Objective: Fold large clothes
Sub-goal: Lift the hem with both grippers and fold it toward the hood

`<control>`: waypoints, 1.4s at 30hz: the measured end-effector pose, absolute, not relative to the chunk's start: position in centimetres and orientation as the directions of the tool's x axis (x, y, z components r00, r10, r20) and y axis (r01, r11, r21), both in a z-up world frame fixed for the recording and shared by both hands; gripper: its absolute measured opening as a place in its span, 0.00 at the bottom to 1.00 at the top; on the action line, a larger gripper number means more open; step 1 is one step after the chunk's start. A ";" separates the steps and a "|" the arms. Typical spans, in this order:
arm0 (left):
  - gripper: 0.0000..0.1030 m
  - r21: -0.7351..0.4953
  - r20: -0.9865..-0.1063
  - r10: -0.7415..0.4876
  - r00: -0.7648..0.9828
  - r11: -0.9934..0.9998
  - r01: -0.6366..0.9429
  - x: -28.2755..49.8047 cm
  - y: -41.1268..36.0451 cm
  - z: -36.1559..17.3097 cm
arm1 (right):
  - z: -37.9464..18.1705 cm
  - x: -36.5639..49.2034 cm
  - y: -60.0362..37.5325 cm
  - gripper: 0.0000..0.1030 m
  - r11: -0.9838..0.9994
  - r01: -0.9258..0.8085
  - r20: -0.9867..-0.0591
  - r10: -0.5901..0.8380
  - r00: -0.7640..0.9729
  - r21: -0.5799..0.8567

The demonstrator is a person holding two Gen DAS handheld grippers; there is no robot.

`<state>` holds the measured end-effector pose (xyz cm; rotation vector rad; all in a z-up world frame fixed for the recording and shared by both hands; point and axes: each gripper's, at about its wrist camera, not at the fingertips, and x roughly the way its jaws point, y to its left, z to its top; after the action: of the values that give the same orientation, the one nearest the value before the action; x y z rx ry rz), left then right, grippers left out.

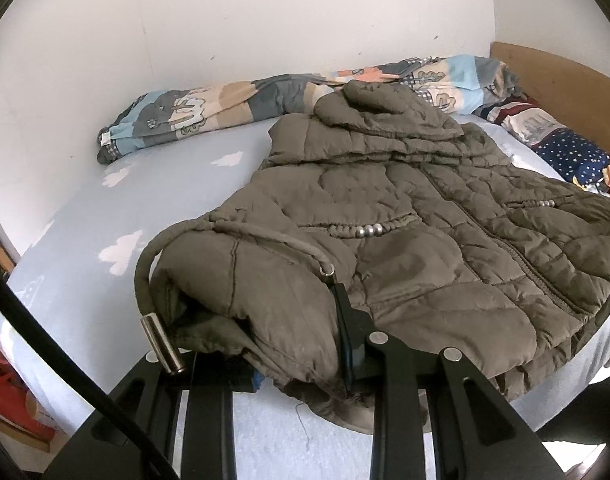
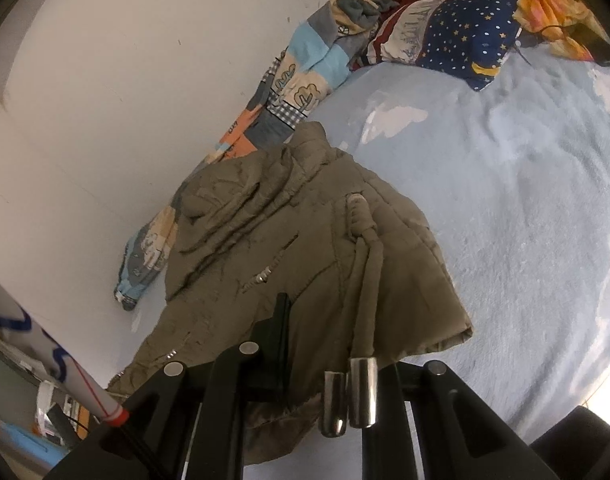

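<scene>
An olive-brown quilted jacket lies on a light blue bed sheet, collar toward the wall. My left gripper is shut on the jacket's near hem corner; one black finger shows over the fabric, the other is hidden under it. A drawstring with a metal tip hangs beside it. In the right wrist view the jacket drapes over my right gripper, which is shut on the other hem corner; one finger shows. Two metal cord tips dangle there.
A rolled patchwork quilt lies along the white wall. A star-patterned pillow and orange cloth sit by the wooden headboard. Red items and clutter lie beside the bed.
</scene>
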<state>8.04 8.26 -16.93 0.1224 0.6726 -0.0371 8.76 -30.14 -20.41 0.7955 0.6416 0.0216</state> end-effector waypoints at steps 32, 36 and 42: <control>0.30 -0.132 -0.619 -0.220 0.754 0.975 0.176 23.7 10.3 -1.6 | -7.6 23.3 -31.9 0.14 0.741 0.066 -0.395 0.279 0.875 0.669; 0.31 -0.171 -0.626 -0.243 0.741 0.970 0.173 28.6 10.6 -0.6 | -6.3 27.5 -32.0 0.14 0.757 0.067 -0.405 0.270 0.874 0.650; 0.39 -0.309 -0.652 -0.313 0.690 0.941 0.135 36.9 11.8 -0.3 | -5.6 36.5 -32.0 0.14 0.784 0.097 -0.450 0.245 0.859 0.613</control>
<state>36.85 11.80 -0.29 -0.2456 0.7707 -0.2536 36.51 -32.05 -5.63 0.6727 0.5418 0.0841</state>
